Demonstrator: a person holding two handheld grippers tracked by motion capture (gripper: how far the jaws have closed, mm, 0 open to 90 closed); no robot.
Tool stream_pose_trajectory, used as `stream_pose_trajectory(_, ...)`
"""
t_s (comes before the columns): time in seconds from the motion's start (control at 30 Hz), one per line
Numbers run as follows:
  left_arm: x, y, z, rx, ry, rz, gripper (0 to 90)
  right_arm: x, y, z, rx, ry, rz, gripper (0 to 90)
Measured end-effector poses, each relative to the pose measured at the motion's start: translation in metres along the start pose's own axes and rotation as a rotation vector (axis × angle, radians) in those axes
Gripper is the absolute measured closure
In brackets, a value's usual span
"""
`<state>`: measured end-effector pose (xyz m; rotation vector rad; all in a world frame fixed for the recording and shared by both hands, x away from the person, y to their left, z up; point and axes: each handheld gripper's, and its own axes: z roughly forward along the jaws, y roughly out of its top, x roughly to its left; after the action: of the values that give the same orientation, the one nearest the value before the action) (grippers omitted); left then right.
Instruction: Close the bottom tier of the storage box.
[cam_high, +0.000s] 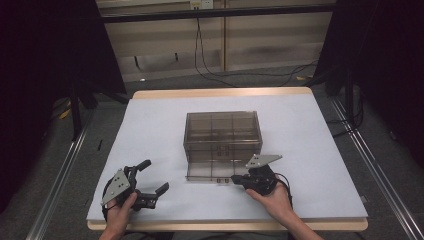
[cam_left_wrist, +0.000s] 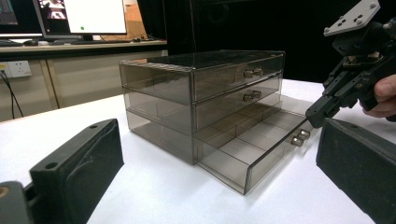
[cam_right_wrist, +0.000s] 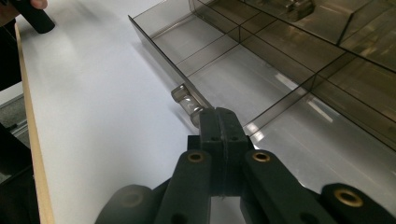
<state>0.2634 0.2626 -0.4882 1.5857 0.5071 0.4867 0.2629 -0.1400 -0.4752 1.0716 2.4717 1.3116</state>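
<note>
Smoky, see-through drawer cabinet (cam_high: 222, 132) standing near the middle of the white table (cam_high: 155, 130), three drawers high, knobs facing the person's side. Bottom drawer (cam_left_wrist: 252, 154) pulled partway out over the tabletop, its inside split by thin clear dividers, nothing to be made out in the compartments. Upper two drawers pushed in flush, each with a pair of small metal-looking knobs at the front. Right gripper (cam_high: 239, 180) resting low at the front wall of the open drawer, held in the right hand (cam_high: 274, 196), grey three-cornered plate on top. Jaws pressed flat against each other in the right gripper view, tips right at one of the two knobs (cam_right_wrist: 187, 103) on the drawer front; whether pinching part of that knob or just touching it, not to be told from here, since the jaw tips cover the near end. Seen from the left gripper view, the same tips (cam_left_wrist: 322, 109) hovering just above and beside the drawer's knob pair. Left gripper (cam_high: 157, 180) well apart from the cabinet, near the left front corner of the table, held in the left hand (cam_high: 119, 212). Jaws spread wide, with only bare tabletop between them, pointed toward the cabinet's corner. Cable trailing from the right gripper toward the table edge
</note>
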Motion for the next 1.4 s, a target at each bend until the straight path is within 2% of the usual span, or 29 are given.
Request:
stream_pose_trajectory(0.5, -0.0001, 0.0, 0.0001, 0.002, 0.0, -0.002, 0.5, -0.0044, -0.0036, -0.0048, 0.002, -0.007, 0.013, 90.0)
stream_pose_trajectory(0.53, -0.0009, -0.0002, 0.0005, -0.006, 0.002, -0.012, 0.5, -0.0044, -0.0038, -0.0047, 0.002, -0.007, 0.013, 90.0)
stream_pose_trajectory(0.67, -0.0001, 0.0, 0.0001, 0.0, 0.0, 0.0, 0.5, -0.0047, -0.0038, -0.0047, 0.001, -0.008, 0.015, 90.0)
stream_pose_trajectory(0.9, -0.0013, -0.0001, 0.0009, -0.006, 0.004, -0.016, 0.5, -0.0064, -0.0035, -0.0037, -0.004, -0.011, 0.019, 90.0)
stream_pose_trajectory(1.03, -0.0006, 0.0, 0.0008, -0.002, -0.002, -0.013, 0.5, -0.0067, -0.0034, -0.0029, -0.005, -0.005, 0.02, 90.0)
stream_pose_trajectory(1.07, 0.0001, 0.0001, 0.0003, 0.005, -0.004, -0.002, 0.5, -0.0066, -0.0034, -0.0028, -0.005, -0.006, 0.02, 90.0)
stream_pose_trajectory(1.13, -0.001, -0.0001, 0.001, -0.006, -0.001, -0.016, 0.5, -0.0068, -0.0033, -0.0024, -0.006, -0.005, 0.02, 90.0)
stream_pose_trajectory(1.2, 0.0, 0.0, 0.0003, 0.004, -0.004, -0.004, 0.5, -0.0069, -0.0032, -0.0021, -0.008, -0.008, 0.02, 90.0)
stream_pose_trajectory(1.4, 0.0002, 0.0, 0.0003, 0.003, -0.004, -0.005, 0.4, -0.008, -0.0027, -0.0016, -0.006, -0.011, 0.024, 90.0)
